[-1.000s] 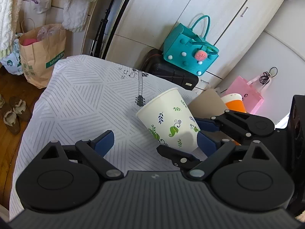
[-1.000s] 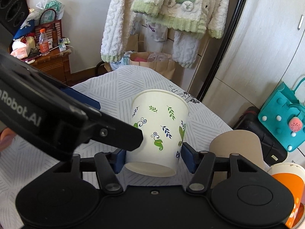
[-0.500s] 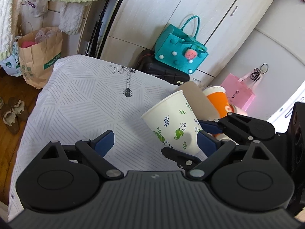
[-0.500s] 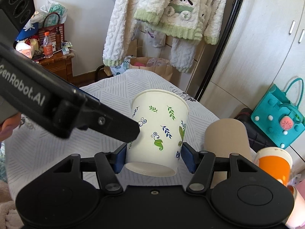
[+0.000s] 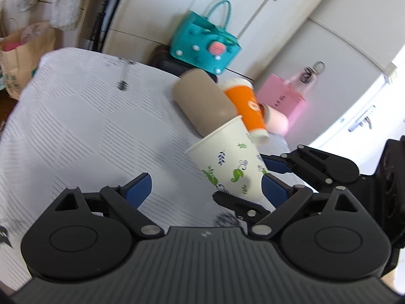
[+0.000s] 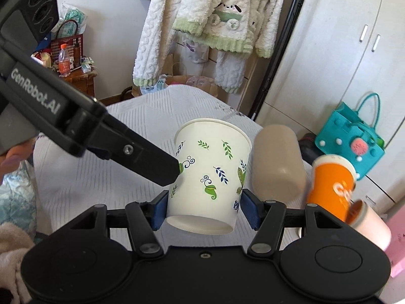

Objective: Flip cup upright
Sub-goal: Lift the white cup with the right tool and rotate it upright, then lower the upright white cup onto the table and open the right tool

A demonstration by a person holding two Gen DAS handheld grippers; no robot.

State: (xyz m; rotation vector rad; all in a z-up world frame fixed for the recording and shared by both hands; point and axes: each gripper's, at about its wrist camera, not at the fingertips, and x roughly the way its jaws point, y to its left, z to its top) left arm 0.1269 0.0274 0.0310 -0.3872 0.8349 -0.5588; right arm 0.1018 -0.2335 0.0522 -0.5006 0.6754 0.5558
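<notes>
Gripping near the base, the right gripper (image 6: 204,206) carries the white paper cup printed with green and blue leaves (image 6: 211,174) clear above the grey-striped tablecloth (image 6: 106,172). Its two blue pads (image 6: 160,211) press the cup's opposite sides just above the narrow bottom, so the fingers are closed to the cup's width and no further. From the right wrist view the cup's long axis runs away from the fingers, rim far and high, closed bottom close to the gripper body. From the left wrist view the same cup (image 5: 229,162) leans, its rim tipped up and to the left, so I judge it short of plumb, though the mouth already faces mostly upward.

The left gripper (image 5: 205,185) stands wide apart and holds nothing. One of its dark fingers (image 6: 141,157) reaches in beside the cup's left wall; whether it touches the paper I cannot tell. The right is plainly the hand doing the work.

Beyond the cup on the right lie a tan cylindrical cup on its side (image 6: 277,162), an orange cup with a white rim (image 6: 329,182), and a pale pink cup (image 6: 372,225), all near one another. To my eye, what is left is to bring the axis vertical and set the base down on bare cloth left of that cluster.
</notes>
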